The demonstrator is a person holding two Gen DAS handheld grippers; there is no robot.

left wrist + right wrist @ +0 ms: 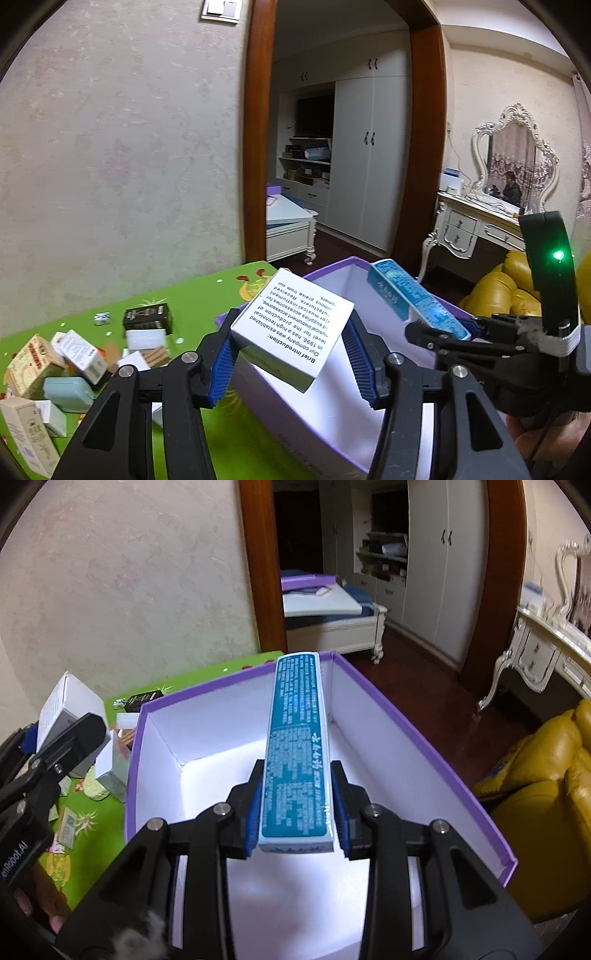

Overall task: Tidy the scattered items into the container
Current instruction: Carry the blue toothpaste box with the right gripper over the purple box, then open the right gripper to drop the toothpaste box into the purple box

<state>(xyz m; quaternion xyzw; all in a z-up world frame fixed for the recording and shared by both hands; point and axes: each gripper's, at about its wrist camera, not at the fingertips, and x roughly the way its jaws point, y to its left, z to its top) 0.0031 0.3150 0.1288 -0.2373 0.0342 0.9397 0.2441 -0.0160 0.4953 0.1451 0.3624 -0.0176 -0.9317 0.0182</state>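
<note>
A dark brown wooden door frame (pixel 255 129) opens onto a second room with a tall white wardrobe (pixel 371 147) and a white low bed (pixel 332 620); an ornate cream dressing table (pixel 465 229) carries a carved mirror (pixel 513 155); a yellow leather sofa (pixel 546 794) sits nearby; a pale wall switch plate (pixel 221 10) hangs on floral wallpaper (pixel 122 147)

The purple-rimmed, white-lined cardboard box (pixel 236 738) lay open and empty inside — free room; small cartons (pixel 55 369) crowded the green tabletop (pixel 207 295) left of it.
</note>
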